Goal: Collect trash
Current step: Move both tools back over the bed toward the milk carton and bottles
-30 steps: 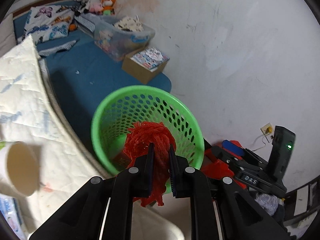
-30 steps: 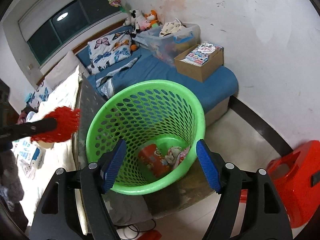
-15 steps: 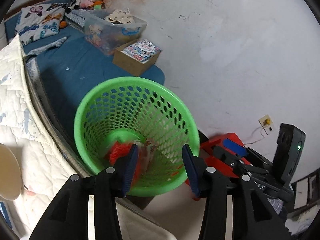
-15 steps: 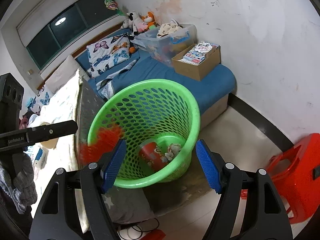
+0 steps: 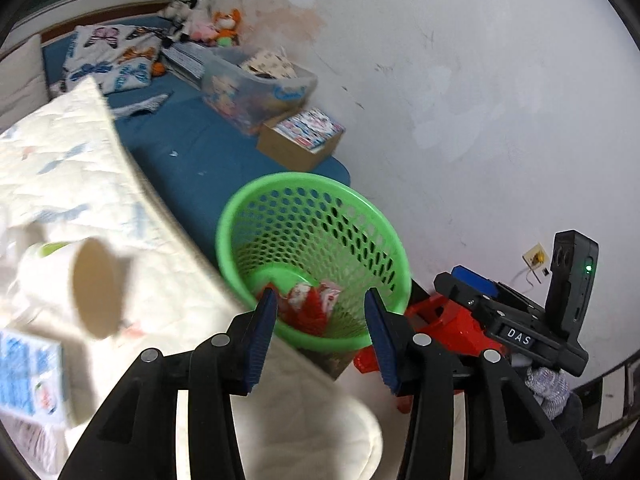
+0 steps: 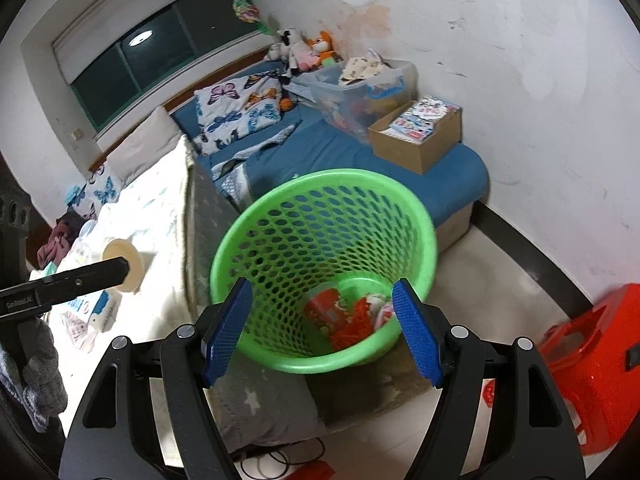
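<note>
Left wrist view: left gripper (image 5: 320, 316) empty, jaws parted; red mesh trash (image 5: 310, 314) lies in green basket (image 5: 304, 184). Right gripper (image 6: 322, 326) open, empty. Next: approach paper cup (image 5: 76, 286) on bed squarely.

- I see the green perforated basket (image 6: 320, 208) standing upright on the floor beside the bed.
- Red mesh scrap (image 6: 354, 326) lies at its bottom, against a red printed cup (image 6: 324, 308).
- A paper cup (image 5: 76, 284) lies tipped on the quilt.
</note>
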Tool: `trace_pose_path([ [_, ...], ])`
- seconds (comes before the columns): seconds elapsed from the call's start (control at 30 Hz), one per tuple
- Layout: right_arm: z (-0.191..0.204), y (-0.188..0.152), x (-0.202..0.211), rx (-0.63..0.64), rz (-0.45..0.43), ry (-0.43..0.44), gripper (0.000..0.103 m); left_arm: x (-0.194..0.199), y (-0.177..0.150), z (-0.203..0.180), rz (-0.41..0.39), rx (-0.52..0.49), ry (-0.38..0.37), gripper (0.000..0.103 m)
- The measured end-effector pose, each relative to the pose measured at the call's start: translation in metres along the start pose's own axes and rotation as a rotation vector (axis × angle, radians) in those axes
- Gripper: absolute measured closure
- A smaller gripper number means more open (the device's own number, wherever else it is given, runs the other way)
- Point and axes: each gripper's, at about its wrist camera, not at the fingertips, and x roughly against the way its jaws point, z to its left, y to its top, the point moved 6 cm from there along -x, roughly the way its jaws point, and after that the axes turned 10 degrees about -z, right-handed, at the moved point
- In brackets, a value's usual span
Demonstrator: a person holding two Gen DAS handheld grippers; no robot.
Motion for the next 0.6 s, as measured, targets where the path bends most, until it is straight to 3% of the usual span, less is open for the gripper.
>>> trace_pose_path([
  [0.3, 0.05, 0.003, -0.009, 0.074, 0.009, 0.08, 0.026, 0.074, -0.01, 0.051, -0.108, 0.055, 0.102, 0.059],
  [0.6, 0.115, -0.004, -0.02, 0.17, 0.05, 0.204, 0.026, 0.153, -0.027, 0.131, -0.221, 0.18, 0.268, 0.059],
])
